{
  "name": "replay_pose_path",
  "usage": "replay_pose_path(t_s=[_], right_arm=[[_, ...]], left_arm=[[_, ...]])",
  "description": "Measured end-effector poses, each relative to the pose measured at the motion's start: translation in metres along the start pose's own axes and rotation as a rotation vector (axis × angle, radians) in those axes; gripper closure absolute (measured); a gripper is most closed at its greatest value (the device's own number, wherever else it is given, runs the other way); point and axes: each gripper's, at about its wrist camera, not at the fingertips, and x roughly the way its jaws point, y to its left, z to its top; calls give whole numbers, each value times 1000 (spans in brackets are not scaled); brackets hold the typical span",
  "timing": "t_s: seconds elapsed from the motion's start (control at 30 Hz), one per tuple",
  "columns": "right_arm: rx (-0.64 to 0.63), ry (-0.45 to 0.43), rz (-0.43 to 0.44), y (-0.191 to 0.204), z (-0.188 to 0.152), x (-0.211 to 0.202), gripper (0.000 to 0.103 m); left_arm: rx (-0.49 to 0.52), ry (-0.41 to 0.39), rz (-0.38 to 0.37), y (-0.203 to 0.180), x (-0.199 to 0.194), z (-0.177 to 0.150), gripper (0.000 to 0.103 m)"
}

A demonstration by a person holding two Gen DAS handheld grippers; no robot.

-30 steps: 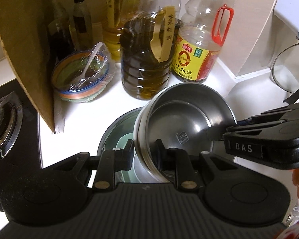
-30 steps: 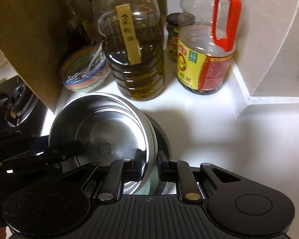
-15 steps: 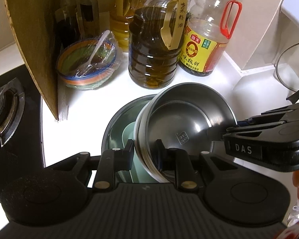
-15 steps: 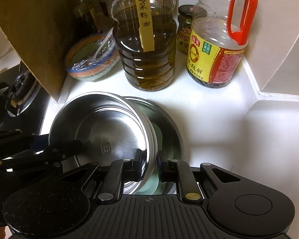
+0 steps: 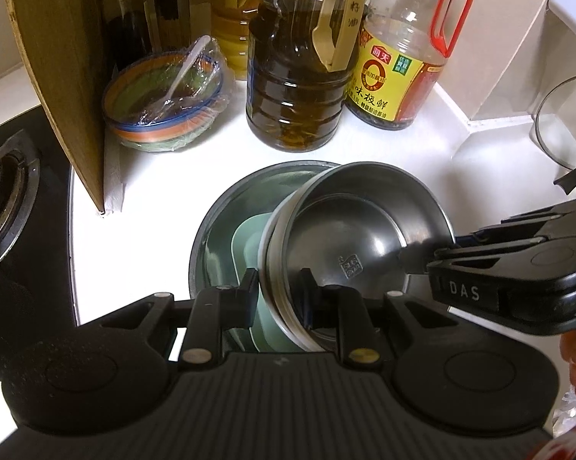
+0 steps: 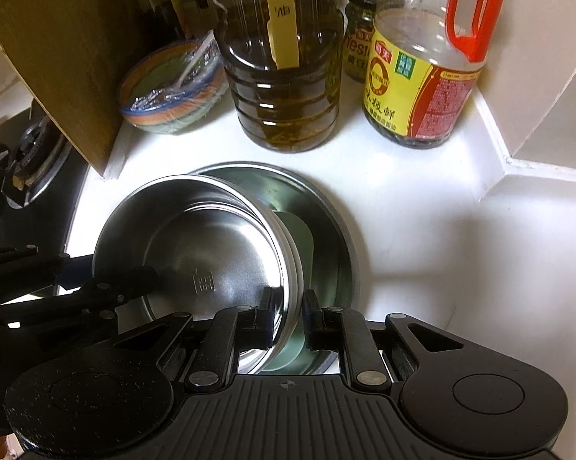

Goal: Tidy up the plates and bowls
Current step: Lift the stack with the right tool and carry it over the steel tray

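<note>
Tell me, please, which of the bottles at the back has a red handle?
The clear plastic bottle with the yellow label, rightmost; the dark oil bottle beside it has a tan handle.

Bare white table (image 6: 422,207) lies open to the right of the basin (image 6: 337,230). Behind it, bottles (image 6: 284,76) and a wrapped bowl (image 6: 169,92) crowd close; a board (image 5: 65,76) walls off the left.

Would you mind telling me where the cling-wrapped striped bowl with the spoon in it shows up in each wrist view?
Left wrist view: the striped bowl sits upper left, right of the wooden board, left of the dark oil jug.
Right wrist view: the striped bowl is again upper left, between the wooden board and the dark oil jug.
Shared landmark: the dark oil jug with its handwritten strip.
</note>
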Motion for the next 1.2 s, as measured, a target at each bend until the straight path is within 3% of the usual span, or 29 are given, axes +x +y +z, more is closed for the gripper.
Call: replay_pose_path(t_s=[1.2], right_arm=[[26, 65, 21, -5, 12, 16, 87]], left_arm=[[13, 31, -7, 5, 22, 6, 84]])
